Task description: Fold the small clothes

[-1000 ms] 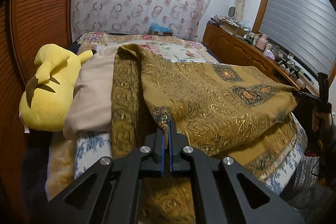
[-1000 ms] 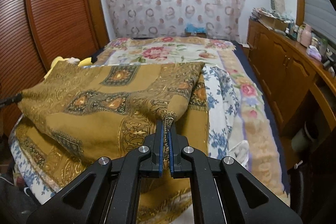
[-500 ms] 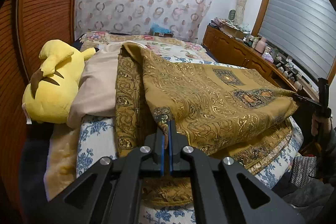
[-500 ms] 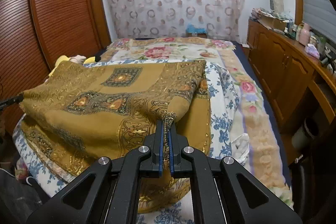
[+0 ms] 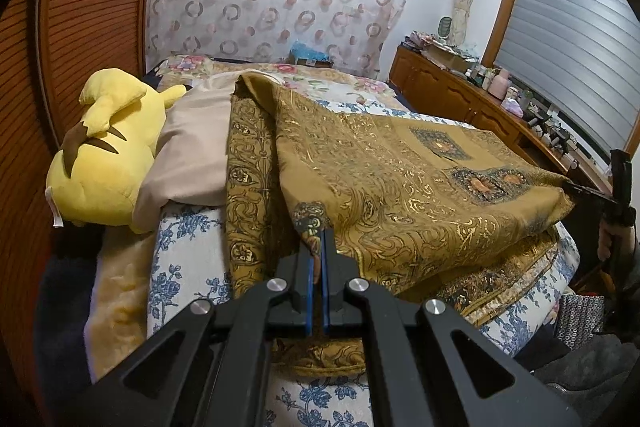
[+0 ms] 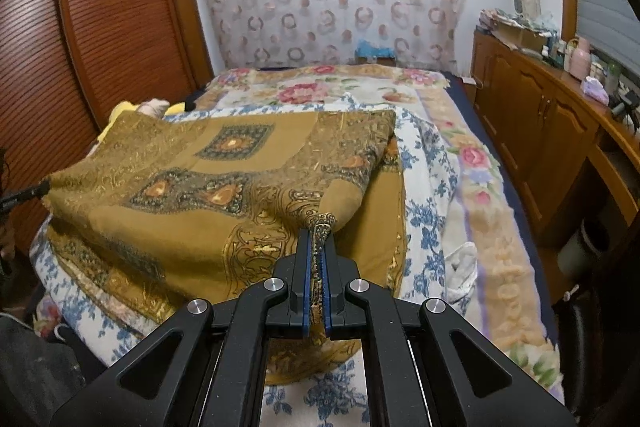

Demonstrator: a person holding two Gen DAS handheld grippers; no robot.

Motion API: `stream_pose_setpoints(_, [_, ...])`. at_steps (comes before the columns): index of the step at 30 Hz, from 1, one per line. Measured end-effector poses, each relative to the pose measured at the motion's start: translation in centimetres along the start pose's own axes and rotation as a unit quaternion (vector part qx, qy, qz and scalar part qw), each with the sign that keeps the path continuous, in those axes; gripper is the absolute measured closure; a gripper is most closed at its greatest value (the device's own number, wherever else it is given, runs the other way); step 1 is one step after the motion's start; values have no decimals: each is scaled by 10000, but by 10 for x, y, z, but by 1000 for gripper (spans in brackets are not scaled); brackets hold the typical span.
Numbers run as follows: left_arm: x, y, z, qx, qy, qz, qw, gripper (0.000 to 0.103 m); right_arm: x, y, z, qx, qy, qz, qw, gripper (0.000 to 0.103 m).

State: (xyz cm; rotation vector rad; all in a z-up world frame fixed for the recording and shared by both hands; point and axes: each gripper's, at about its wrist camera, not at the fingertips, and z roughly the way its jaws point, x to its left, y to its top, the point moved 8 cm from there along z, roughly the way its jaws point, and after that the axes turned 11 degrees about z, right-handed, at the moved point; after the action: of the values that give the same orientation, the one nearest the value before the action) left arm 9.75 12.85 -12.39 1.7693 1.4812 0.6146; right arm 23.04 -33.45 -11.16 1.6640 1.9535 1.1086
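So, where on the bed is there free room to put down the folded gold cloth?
Free: the floral bedspread between the gold patterned cloth and the curtain, and the strip toward the wooden cabinet. Crowded: the wardrobe side, where the yellow plush toy and beige pillow lie. Both the left claw and right claw pinch cloth corners.

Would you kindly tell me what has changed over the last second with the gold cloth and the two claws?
Both claws drew back toward the foot of the bed, pulling the gold cloth with them, so more blue-flowered sheet shows near each. The left claw and right claw stay shut on its corners; the yellow plush has not moved.
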Motion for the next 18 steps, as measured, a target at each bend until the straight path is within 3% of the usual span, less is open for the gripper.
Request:
stream_pose_setpoints(9, [6,14,-16,-215,-61,-90,9997,103,2,10,-17,-90,220,292,9993,102])
stream_pose_setpoints(13, [8,7,-13,-52,-46,66,10000,102,5,14,-26,-50,104,215,9997,102])
stream_pose_setpoints(16, [12,-8,-3,187,63,103,9998,98,7,-2,-20,283,-110,-8,9995,101])
stream_pose_setpoints(18, [13,-17,2,281,86,71,9995,90,6,-18,-9,523,-273,-83,9982,95])
